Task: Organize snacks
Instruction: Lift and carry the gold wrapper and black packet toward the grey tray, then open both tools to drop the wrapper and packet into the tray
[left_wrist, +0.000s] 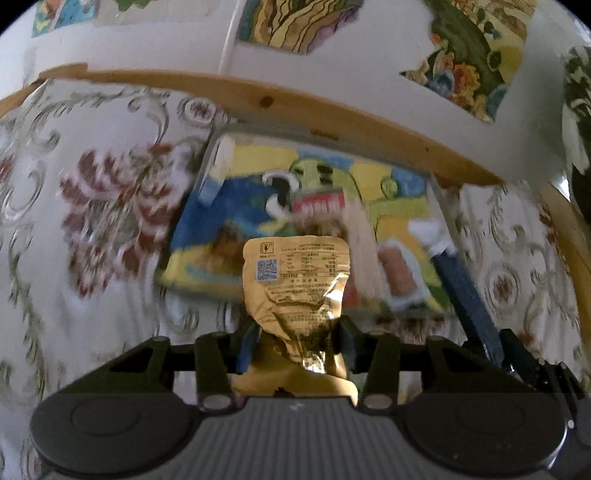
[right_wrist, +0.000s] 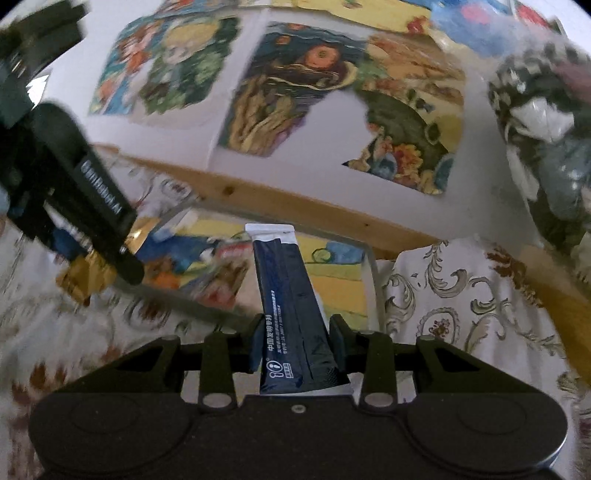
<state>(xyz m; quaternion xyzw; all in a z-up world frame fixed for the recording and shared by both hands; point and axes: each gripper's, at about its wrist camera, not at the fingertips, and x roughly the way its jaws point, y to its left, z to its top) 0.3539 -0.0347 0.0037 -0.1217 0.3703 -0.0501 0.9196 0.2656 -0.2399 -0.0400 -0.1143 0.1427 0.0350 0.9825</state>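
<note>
The left gripper (left_wrist: 295, 341) is clamping its fingers on the lower part of a crumpled gold foil packet (left_wrist: 299, 284), which is standing up between them in front of the clear tray (left_wrist: 437, 206). The right gripper (right_wrist: 297, 341) is pinching a long dark blue stick sachet (right_wrist: 291, 291), its white sealed end pointing toward the same tray. Both snacks are hanging short of the tray, over the floral tablecloth (left_wrist: 92, 221) on its near side. Inside the tray, a few blurred snack packs are already lying, among them a sausage-like one (left_wrist: 399, 275) near its right wall. I judge the sorting is partly done: some items are sitting in the tray, and these two are yet to be dropped in.
</note>
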